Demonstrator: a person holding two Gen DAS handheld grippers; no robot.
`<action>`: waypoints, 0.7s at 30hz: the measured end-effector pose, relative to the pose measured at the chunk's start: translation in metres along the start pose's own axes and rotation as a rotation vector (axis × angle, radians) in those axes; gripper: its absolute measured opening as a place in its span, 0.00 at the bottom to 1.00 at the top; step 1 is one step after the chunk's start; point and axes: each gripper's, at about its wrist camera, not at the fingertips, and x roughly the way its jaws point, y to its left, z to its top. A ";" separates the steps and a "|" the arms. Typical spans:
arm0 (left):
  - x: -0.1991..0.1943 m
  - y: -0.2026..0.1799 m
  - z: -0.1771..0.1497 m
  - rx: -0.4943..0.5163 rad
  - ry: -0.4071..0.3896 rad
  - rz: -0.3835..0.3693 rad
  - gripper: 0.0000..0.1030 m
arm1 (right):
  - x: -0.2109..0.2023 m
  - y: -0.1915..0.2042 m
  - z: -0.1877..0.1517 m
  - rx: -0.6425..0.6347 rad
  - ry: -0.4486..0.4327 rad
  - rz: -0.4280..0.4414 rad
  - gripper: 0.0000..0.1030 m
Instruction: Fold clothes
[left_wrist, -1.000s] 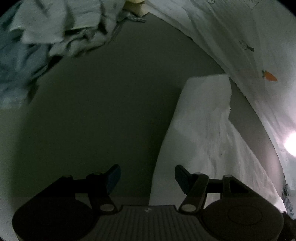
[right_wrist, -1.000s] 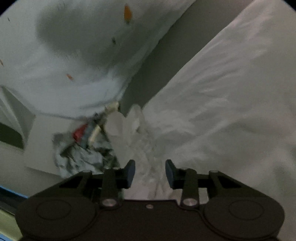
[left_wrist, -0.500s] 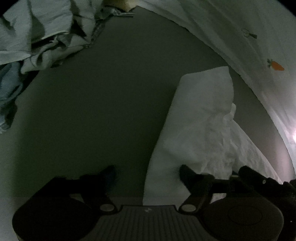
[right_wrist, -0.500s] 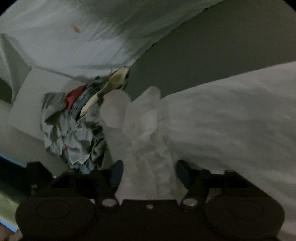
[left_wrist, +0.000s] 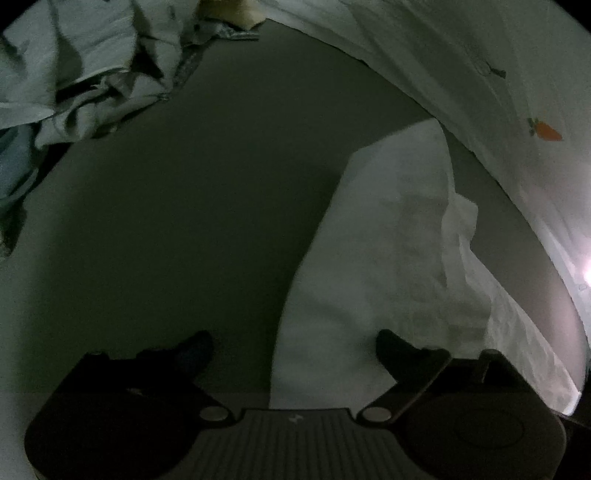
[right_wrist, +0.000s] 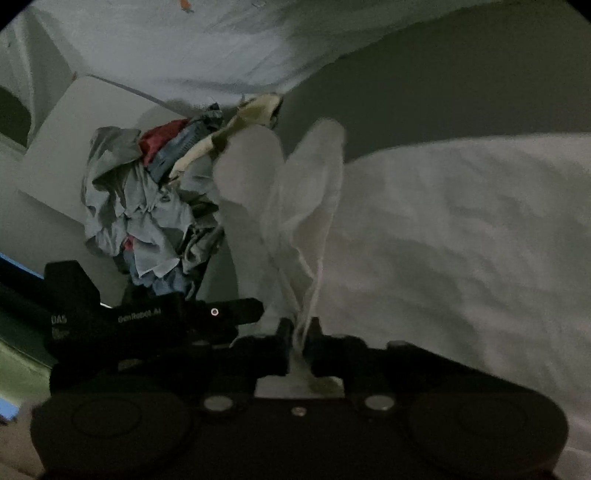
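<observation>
Right gripper (right_wrist: 299, 328) clenched on white cloth (right_wrist: 461, 229); left gripper (left_wrist: 295, 350) spread wide, jaws just opening.

White garment (left_wrist: 376, 266) is soft, crinkled cloth; surface (left_wrist: 207, 206) smooth, matt grey.

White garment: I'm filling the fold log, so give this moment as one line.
right tool: shut on white garment | left tool: open over garment edge, jaws just widened | clothes pile: untouched

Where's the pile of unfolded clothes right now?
In the right wrist view, the clothes pile sits left of centre on the grey surface, just left of the white garment.
</observation>
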 end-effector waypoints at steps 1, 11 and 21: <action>-0.004 0.001 -0.001 -0.002 -0.004 0.012 0.87 | -0.005 0.006 -0.002 -0.022 -0.022 -0.016 0.06; -0.040 -0.035 -0.047 0.194 -0.039 -0.051 0.88 | -0.127 0.052 -0.030 -0.123 -0.275 -0.198 0.05; -0.014 -0.050 -0.096 0.319 0.054 0.012 0.89 | -0.151 -0.046 -0.096 0.258 -0.226 -0.426 0.37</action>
